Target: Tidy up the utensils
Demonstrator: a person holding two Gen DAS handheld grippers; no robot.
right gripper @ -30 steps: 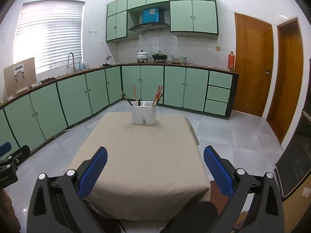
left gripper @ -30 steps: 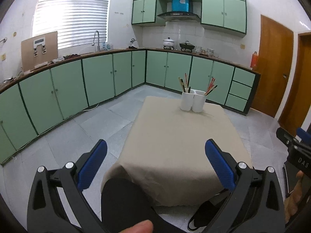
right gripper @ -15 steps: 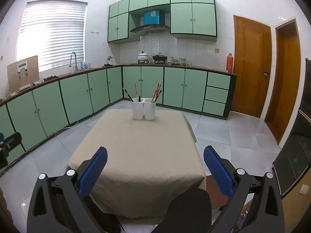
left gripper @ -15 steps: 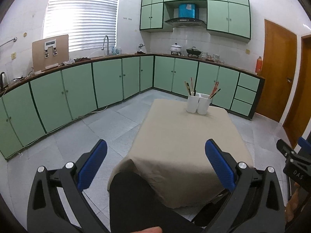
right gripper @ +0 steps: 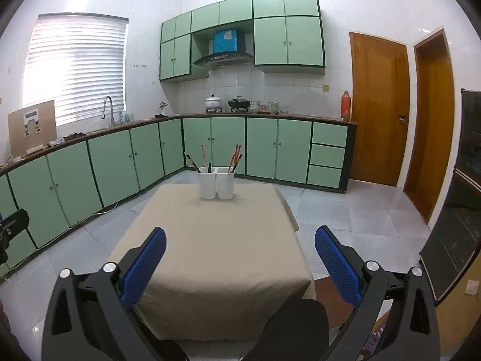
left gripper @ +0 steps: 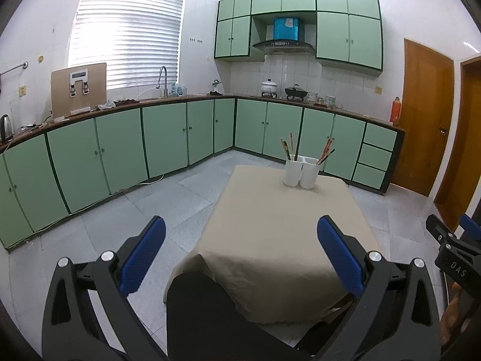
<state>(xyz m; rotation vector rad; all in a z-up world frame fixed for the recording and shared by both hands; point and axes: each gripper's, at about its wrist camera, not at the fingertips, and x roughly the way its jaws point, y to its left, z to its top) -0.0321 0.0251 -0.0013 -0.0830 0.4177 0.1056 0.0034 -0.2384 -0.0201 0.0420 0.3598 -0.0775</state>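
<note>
Two white utensil holders stand side by side at the far end of a table under a beige cloth. Chopsticks and other sticks lean out of both holders. My left gripper is open, held back from the near table edge with nothing between its blue pads. My right gripper is open too, over the near part of the cloth, and it also shows at the right edge of the left wrist view.
Green cabinets with a counter run along the left and back walls. A sink tap, pots and a red flask sit on the counter. Wooden doors stand to the right. The person's dark knees are below the grippers. Grey tiled floor surrounds the table.
Both grippers have pulled back and risen from the table, so the holders look smaller and farther. Both stay open and empty.
</note>
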